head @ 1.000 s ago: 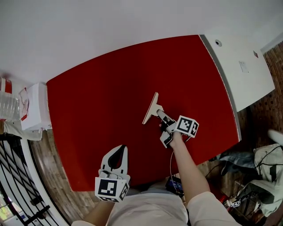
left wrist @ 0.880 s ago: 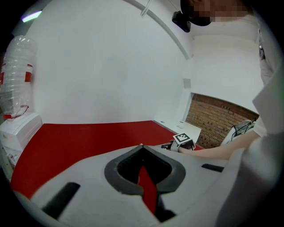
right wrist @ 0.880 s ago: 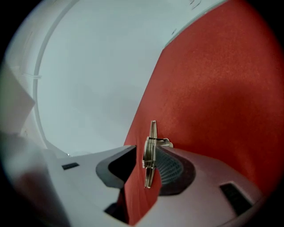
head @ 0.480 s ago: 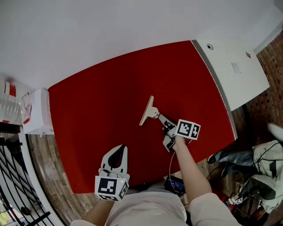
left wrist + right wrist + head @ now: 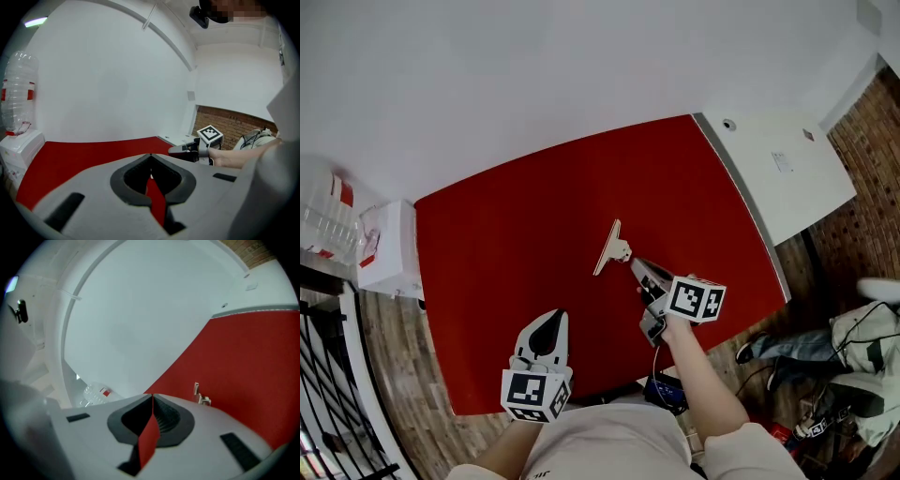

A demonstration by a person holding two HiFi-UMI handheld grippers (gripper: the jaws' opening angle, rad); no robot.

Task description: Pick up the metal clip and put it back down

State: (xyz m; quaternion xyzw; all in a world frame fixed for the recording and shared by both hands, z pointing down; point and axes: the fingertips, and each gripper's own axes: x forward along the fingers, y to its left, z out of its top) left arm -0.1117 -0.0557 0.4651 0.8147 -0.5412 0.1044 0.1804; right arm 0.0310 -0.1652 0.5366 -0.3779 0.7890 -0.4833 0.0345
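Closest to you, your left gripper hung over the near edge of the desk, left of its middle. Its jaws were pressed together at the tips with nothing between them, and they pointed out across the red top.

To its right, your right gripper was out past the near edge, reaching in from the near right toward the desk's middle. Its jaws had just closed and met tip to tip. Nothing was caught between them.

Just beyond those tips, the metal clip lay on the desk near its middle, free of both grippers. Its long pale bar ran slantwise and its small handle end faced your right gripper. In the right gripper view it sat on the red surface, clear of the jaws and a little to their right.

Off the desk's left edge stood a white box.
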